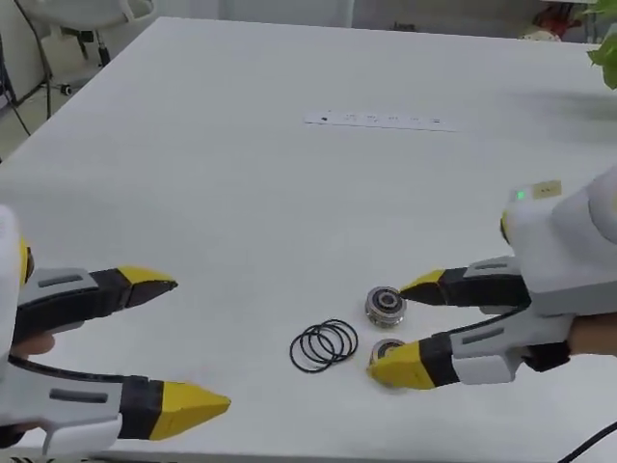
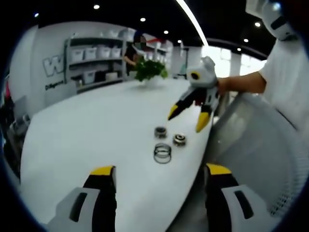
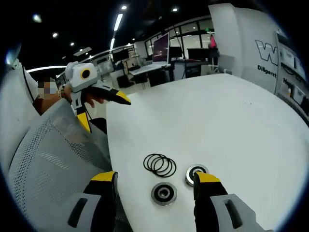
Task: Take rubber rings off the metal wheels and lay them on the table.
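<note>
Two small metal wheels lie near the table's front edge. One wheel point(image 1: 386, 304) point(image 3: 163, 193) sits between the spread jaws of my right gripper point(image 1: 390, 328) point(image 3: 154, 177), which is open and holds nothing. The other wheel point(image 1: 388, 349) point(image 3: 195, 173) is partly hidden behind one yellow jaw tip. Several loose black rubber rings point(image 1: 324, 344) point(image 2: 162, 152) point(image 3: 160, 165) lie in an overlapping pile just left of the wheels. My left gripper point(image 1: 198, 342) point(image 2: 160, 169) hovers open and empty at the left, well away from the pile.
The white table point(image 1: 251, 193) runs far back. A thin strip with small marks point(image 1: 376, 121) lies on it farther back. A grey mesh chair point(image 3: 53, 154) stands close to the table's near edge. A green plant point(image 2: 149, 70) sits at the far end.
</note>
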Motion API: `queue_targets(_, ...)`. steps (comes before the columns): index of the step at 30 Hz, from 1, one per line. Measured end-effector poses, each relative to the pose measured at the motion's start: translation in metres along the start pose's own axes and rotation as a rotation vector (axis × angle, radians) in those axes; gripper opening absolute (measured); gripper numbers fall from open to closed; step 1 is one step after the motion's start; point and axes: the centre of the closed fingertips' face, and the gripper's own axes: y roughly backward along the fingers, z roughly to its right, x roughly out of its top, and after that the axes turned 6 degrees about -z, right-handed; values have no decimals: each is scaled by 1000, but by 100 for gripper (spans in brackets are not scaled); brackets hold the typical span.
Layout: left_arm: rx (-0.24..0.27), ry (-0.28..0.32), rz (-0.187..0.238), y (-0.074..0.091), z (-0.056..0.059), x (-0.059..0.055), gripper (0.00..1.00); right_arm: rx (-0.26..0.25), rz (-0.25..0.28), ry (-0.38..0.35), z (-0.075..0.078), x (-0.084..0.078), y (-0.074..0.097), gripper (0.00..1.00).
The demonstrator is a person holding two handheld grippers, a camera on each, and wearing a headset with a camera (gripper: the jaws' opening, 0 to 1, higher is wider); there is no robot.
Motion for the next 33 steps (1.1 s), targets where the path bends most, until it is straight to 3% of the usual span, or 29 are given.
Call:
queue_targets(4,8,2,16,5,1,4,83,3,27,-28,0,-6,13,70)
queue_targets(7,15,2,24,7,0,6,85,-21,54,-35,3,-11,25,77)
queue_targets(13,39,26,53,12,-4,9,88,-55,102,-60,7,-24,40,99)
queue_targets(21,78,71,86,16,-10,8,94,-90,131,-119,9,-45,51,99)
queue_targets(29,107,126,104,22,-15,2,100,-170,171,-227,21,-68,66,99)
queue_targets(33,111,144,90,23,-17,-4,100,-194,183,-256,24,-75,73,99)
